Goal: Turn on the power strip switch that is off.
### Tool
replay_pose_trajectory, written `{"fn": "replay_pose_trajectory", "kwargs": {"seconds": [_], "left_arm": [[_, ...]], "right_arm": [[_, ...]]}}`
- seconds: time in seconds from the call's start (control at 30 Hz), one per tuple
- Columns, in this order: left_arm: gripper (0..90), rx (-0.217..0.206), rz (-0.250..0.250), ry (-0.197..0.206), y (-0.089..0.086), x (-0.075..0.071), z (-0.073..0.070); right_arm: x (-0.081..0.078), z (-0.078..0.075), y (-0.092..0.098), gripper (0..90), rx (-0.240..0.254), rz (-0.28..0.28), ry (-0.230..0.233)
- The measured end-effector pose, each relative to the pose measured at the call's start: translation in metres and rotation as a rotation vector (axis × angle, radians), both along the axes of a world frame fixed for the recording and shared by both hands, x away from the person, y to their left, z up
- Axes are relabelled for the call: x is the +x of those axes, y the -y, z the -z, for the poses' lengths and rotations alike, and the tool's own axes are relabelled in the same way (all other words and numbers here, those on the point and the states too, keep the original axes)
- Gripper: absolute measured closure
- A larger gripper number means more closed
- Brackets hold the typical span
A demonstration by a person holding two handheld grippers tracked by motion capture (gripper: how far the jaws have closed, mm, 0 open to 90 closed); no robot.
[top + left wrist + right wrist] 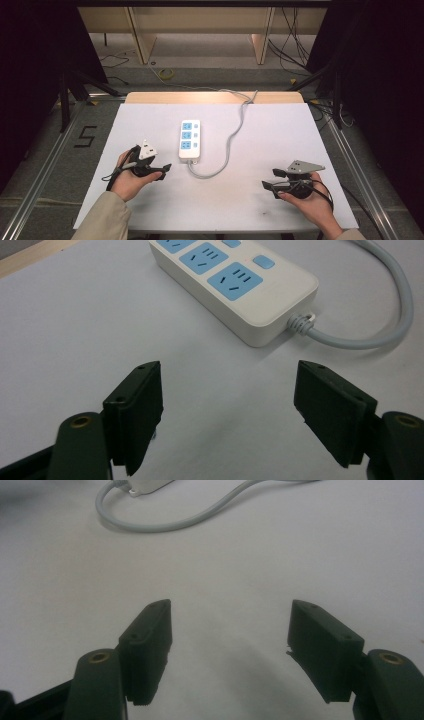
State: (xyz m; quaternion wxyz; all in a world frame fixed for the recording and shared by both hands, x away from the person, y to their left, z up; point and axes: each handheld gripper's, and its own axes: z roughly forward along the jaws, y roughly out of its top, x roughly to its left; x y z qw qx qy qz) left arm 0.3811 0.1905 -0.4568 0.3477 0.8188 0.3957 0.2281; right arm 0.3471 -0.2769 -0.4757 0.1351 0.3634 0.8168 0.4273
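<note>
A white power strip (189, 140) with three blue sockets lies mid-table on the white table top (280, 125). Its grey cable (230, 145) loops from the near end and runs off the far edge. My left gripper (164, 171) rests left of the strip's near end, open and holding nothing. In the left gripper view the jaws (229, 390) stand wide apart, with the power strip (235, 285) and cable (370, 337) just ahead. My right gripper (270, 179) lies at the front right, open and pointing left. In the right gripper view its jaws (230, 625) are spread over bare table, with the cable loop (165, 525) beyond.
Beyond the table's far wooden edge (215, 97), the floor holds loose cables, a yellow coil (166, 73) and wooden desk legs (142, 42). A black "5" (86, 136) marks the floor at the left. Metal rails (352, 165) run along both sides.
</note>
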Motion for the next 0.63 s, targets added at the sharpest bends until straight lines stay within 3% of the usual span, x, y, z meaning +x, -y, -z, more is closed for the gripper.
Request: {"fn": "replay_pose_trajectory", "kwargs": {"seconds": [0.33,0.63], "left_arm": [[26.8,0.002,-0.038,-0.014,-0.012,-0.014,0.015],[24.4,0.019,-0.106,-0.010,-0.019,-0.006,0.026]], "right_arm": [[0.000,0.000,0.000,35.1,-0.012,-0.003,0.002],[0.000,0.001,-0.001,35.1,-0.013,-0.005,0.000]]}}
